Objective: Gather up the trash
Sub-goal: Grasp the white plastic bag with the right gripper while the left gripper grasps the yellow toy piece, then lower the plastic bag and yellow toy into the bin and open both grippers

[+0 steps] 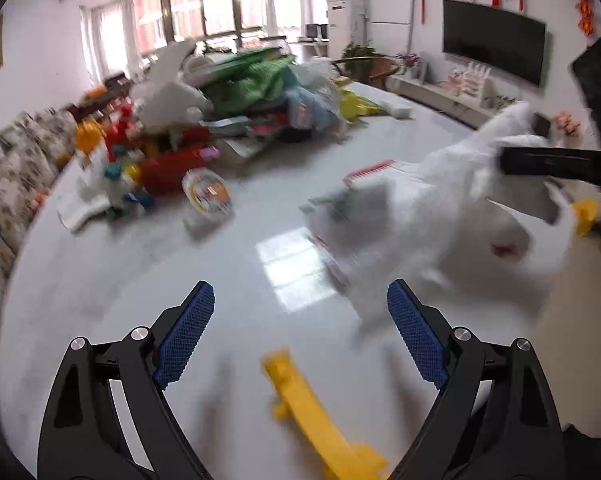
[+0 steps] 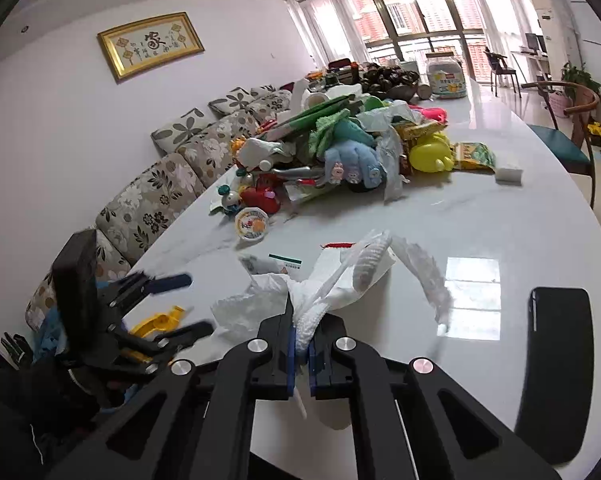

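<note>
My right gripper (image 2: 301,336) is shut on a white plastic bag (image 2: 340,280) and holds its edge above the white table (image 2: 500,216). In the left wrist view the bag (image 1: 440,208) hangs blurred at the right, with the right gripper's black finger (image 1: 556,164) on it. My left gripper (image 1: 300,320) is open and empty above the table, over a yellow plastic piece (image 1: 316,412). It shows at the left in the right wrist view (image 2: 180,300), with the yellow piece (image 2: 160,322) by it. Paper scraps (image 2: 276,264) lie by the bag.
A big pile of toys, cloths and wrappers (image 2: 340,152) fills the table's middle. A round lidded cup (image 2: 251,226) lies before it. A black phone (image 2: 556,368) lies at the right. A floral sofa (image 2: 160,184) runs along the left edge. A chair (image 2: 568,136) stands at the right.
</note>
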`<state>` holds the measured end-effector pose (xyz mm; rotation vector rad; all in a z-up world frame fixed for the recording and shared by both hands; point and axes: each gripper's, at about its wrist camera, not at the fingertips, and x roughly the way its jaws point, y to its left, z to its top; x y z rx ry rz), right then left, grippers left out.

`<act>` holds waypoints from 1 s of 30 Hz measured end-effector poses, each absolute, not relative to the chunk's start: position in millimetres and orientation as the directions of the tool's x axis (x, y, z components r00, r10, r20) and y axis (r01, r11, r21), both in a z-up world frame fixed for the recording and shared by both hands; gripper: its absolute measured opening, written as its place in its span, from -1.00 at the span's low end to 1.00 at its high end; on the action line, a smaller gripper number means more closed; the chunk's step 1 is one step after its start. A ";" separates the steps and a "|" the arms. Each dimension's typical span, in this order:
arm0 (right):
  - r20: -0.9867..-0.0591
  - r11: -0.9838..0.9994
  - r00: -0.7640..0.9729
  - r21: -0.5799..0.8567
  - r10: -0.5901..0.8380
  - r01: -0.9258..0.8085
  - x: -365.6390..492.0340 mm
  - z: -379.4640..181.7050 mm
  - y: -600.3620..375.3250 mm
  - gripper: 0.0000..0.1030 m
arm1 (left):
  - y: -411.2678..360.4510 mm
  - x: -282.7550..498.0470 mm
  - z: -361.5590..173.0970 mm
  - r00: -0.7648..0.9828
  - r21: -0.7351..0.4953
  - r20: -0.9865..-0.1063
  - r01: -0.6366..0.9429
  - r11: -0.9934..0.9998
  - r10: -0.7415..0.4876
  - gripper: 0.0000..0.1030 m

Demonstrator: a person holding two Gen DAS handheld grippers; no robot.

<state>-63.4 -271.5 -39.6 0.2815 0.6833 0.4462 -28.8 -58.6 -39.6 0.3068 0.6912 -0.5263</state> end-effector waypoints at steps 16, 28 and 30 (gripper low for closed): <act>-0.532 0.878 0.706 0.367 0.468 -0.306 -85.6 -32.0 -277.4 -0.90 | 6.2 -67.8 13.6 0.722 -0.099 -0.566 0.420 0.902 -0.398 0.67; -0.551 0.865 0.671 0.376 0.497 -0.332 -90.7 -42.1 -271.8 -0.86 | -43.1 -86.5 -51.6 0.717 -0.095 -0.656 0.231 0.968 -0.235 -0.39; -0.560 0.869 0.667 0.365 0.491 -0.334 -91.4 -42.2 -267.3 -0.91 | -39.8 -85.8 -49.2 0.712 -0.106 -0.656 0.239 0.965 -0.249 -0.39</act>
